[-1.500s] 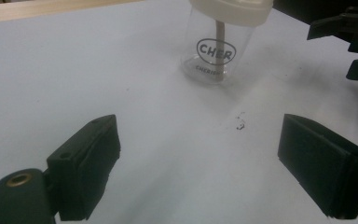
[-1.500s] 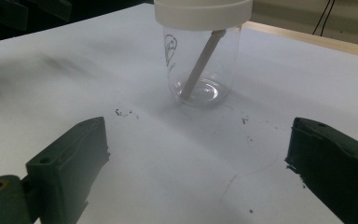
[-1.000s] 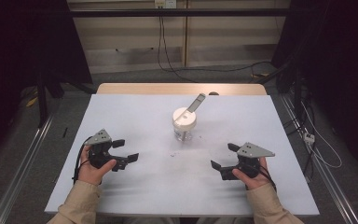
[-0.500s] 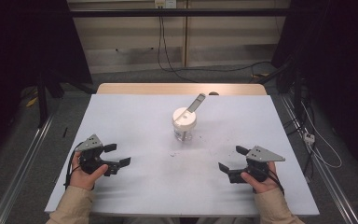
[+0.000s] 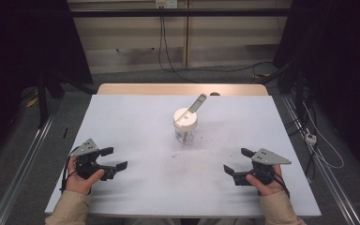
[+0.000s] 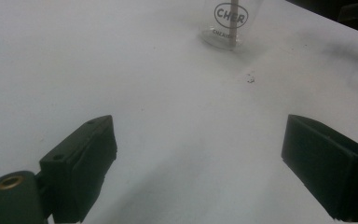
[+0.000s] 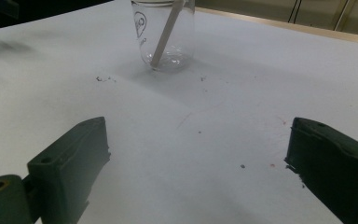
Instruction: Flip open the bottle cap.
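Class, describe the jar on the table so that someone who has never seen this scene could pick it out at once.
On the white table, look near the middle, ahead of both grippers. There stands a clear glass jar with a white lid. A pale flat stick leans out of it, and nothing else stands on the table.

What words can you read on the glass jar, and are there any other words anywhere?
"CHER" inside an oval, printed on the glass jar, seen in the left gripper view.
A smaller line under that oval starts "CHERI" but is too blurred to read whole.
The same oval print on the jar in the right gripper view is turned sideways and cannot be read.
No other words show on the table or the grippers.
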`<state>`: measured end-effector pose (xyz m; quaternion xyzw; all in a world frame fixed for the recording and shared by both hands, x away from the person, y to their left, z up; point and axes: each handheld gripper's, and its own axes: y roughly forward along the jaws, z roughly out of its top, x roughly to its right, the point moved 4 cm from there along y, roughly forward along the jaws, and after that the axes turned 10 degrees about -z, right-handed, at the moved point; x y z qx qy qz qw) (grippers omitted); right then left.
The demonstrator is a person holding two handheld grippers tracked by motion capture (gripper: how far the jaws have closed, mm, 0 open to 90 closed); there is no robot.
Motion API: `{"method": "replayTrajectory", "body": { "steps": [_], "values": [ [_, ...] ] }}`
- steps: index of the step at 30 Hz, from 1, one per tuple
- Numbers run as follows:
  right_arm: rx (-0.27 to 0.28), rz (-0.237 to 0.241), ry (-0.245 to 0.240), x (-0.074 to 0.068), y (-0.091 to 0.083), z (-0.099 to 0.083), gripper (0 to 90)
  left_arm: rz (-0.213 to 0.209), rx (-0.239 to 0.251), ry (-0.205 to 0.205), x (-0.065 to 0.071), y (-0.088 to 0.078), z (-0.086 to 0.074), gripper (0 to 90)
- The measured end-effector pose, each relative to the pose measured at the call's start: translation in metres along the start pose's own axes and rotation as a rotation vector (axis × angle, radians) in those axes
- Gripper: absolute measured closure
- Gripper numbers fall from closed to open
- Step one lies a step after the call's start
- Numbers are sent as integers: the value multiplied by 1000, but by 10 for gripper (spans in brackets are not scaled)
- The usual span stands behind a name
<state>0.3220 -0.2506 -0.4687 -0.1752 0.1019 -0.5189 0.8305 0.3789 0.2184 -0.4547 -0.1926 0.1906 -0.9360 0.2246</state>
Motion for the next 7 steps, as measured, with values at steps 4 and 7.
{"method": "replayTrajectory", "body": {
  "steps": [4,7],
  "values": [
    [-3,-1,-3,0,0,0,51,4,1,-6,-1,-1,-2,97],
    [-3,-2,-6,0,1,0,51,7,2,-3,-1,0,-2,93]
  ]
}}
